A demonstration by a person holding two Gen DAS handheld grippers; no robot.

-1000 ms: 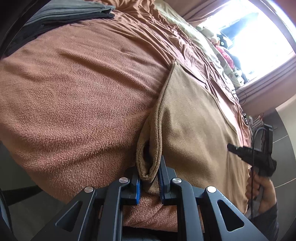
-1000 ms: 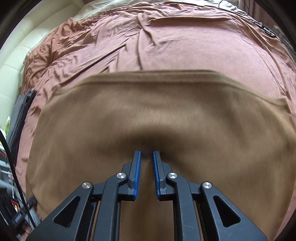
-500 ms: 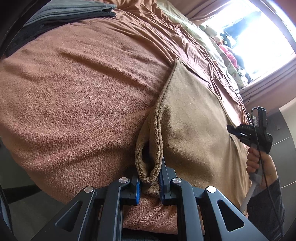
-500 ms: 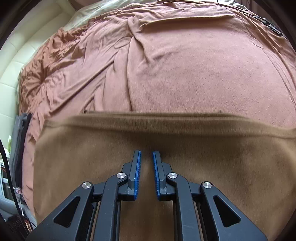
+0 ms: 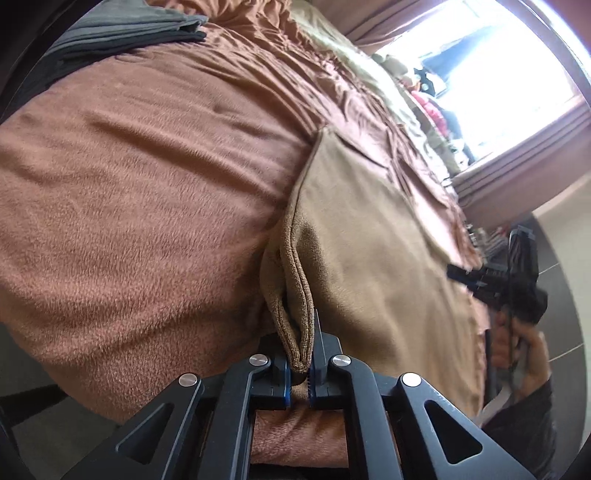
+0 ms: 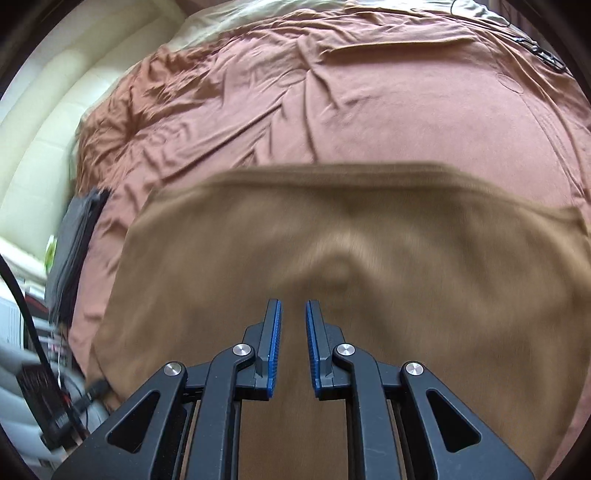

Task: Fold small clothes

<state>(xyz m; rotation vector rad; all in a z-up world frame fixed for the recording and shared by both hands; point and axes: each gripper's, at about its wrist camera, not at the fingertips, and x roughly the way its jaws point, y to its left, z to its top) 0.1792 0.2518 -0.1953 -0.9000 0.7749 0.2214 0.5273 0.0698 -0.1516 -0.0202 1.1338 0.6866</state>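
A tan fleece cloth [image 5: 369, 236] lies flat on a rust-brown bedspread [image 5: 147, 177]. My left gripper [image 5: 299, 354] is shut on the cloth's near folded corner at the bed's edge. In the right wrist view the same cloth [image 6: 369, 266] fills the lower half and looks blurred. My right gripper [image 6: 293, 317] hovers over it with its jaws a little apart and nothing between them. The right gripper also shows in the left wrist view [image 5: 480, 280], held by a hand beyond the cloth's far side.
A stack of folded dark grey clothes [image 5: 122, 33] sits at the bed's far left corner, and shows in the right wrist view [image 6: 74, 251] at the left edge. A bright window [image 5: 498, 74] with clutter is beyond the bed. Cables and boxes [image 6: 40, 387] lie beside the bed.
My right gripper has moved back over the cloth, so more cloth shows in its view again. The left gripper has kept its hold on the corner.
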